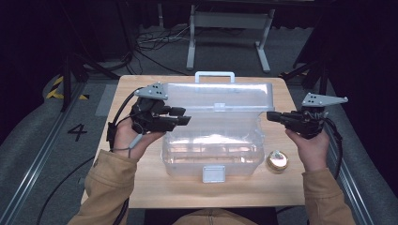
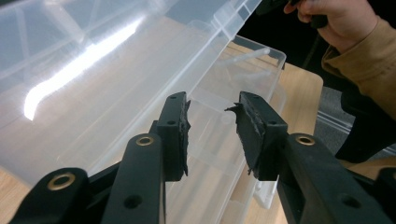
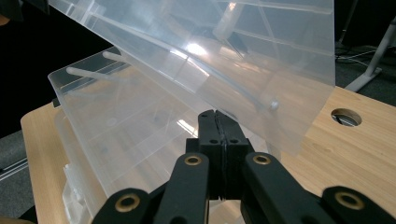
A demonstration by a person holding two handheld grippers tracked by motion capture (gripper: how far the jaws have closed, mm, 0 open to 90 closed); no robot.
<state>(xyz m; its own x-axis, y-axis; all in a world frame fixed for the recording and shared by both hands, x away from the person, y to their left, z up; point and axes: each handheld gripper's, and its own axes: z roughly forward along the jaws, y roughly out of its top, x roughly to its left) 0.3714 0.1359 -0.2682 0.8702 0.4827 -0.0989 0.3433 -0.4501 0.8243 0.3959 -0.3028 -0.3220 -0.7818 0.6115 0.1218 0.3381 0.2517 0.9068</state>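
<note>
High view: one clear plastic box [image 1: 211,150] at centre of wooden surface [image 1: 141,187], lid [image 1: 220,96] raised. One gold disc [image 1: 277,161] lower right. Two grippers: left gripper [image 1: 180,116] spread, right gripper [image 1: 272,116] pressed together, empty. Floor digit "4" [image 1: 77,132] at left.

We see a dim, dark surround; overhead light glares white on the clear plastic lidded box [image 2: 70,70], and near jaws blur softly.
</note>
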